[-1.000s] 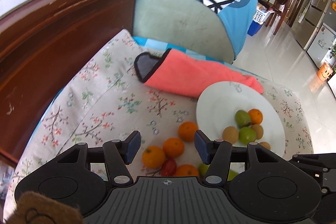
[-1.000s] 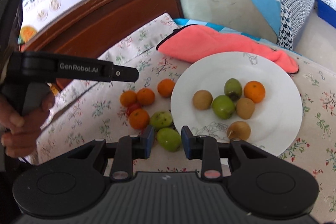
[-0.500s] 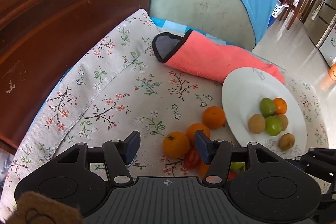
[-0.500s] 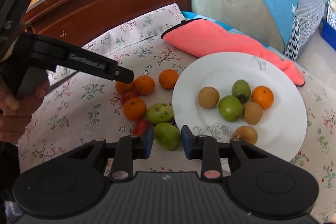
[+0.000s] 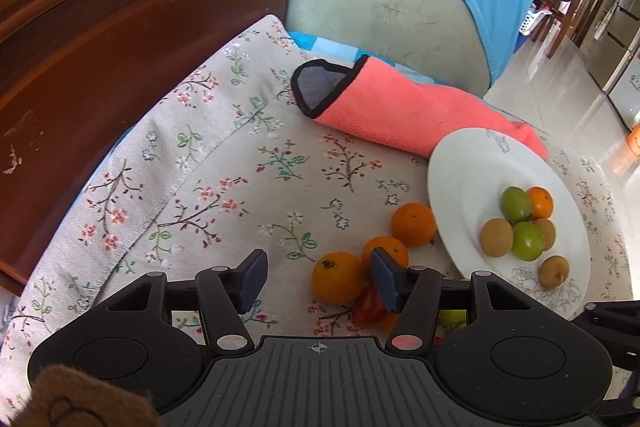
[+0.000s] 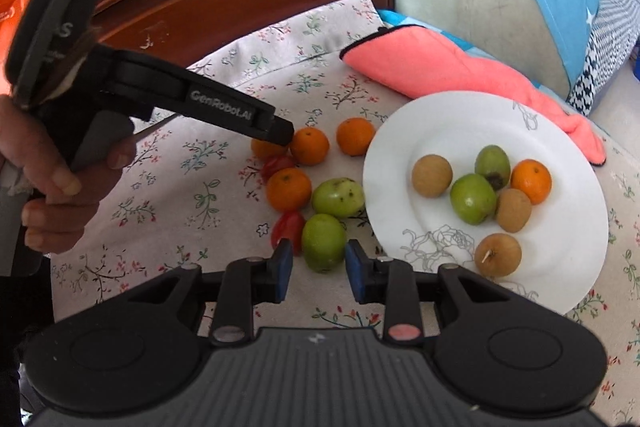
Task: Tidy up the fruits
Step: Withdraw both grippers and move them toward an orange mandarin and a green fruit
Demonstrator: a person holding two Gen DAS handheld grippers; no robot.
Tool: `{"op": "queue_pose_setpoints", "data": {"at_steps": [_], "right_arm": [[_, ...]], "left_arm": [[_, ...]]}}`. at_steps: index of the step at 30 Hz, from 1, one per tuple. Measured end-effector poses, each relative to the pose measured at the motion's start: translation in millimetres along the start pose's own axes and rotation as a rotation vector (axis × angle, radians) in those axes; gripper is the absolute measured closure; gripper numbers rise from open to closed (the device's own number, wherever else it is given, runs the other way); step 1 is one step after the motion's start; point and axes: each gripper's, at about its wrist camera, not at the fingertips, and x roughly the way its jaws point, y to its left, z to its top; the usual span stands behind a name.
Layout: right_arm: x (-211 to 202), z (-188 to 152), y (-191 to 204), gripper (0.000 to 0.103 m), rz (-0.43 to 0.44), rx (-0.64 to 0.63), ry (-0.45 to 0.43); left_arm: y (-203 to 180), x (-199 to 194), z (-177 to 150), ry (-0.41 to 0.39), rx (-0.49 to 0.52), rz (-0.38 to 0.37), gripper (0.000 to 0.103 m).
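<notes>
Fruits split between plate and floral cloth

Fruits are seen in two groups. On the white plate (image 6: 560,267), right side: three brown round fruits, two green ones and one orange (image 6: 531,181), clustered near centre. Loose on the floral cloth (image 6: 200,187), just left of the plate: four oranges, two green fruits, two small red ones. A pink towel (image 6: 440,71) lies at the far edge, its right end touching the plate rim.

Right hand-held gripper (image 6: 318,269) is held over the nearest green fruit (image 6: 323,242); jaws are set narrow w/ the fruit seen in the gap, pads not pressing on it, nothing gripped. Left hand-held gripper (image 5: 316,277) is held half open over the orange cluster, approx. above the nearest orange (image 5: 338,277); nothing is gripped. A hand (image 6: 60,183) is seen on its handle in the right wrist view.
</notes>
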Motion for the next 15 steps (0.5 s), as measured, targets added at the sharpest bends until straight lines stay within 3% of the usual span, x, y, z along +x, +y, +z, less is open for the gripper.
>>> {"op": "queue_pose_setpoints", "data": {"at_steps": [15], "right_arm": [[11.5, -0.6, 3.2, 0.067, -0.005, 0.043, 0.005]], "left_arm": [[-3.6, 1.9, -2.6, -0.016, 0.002, -0.04, 0.045]]}}
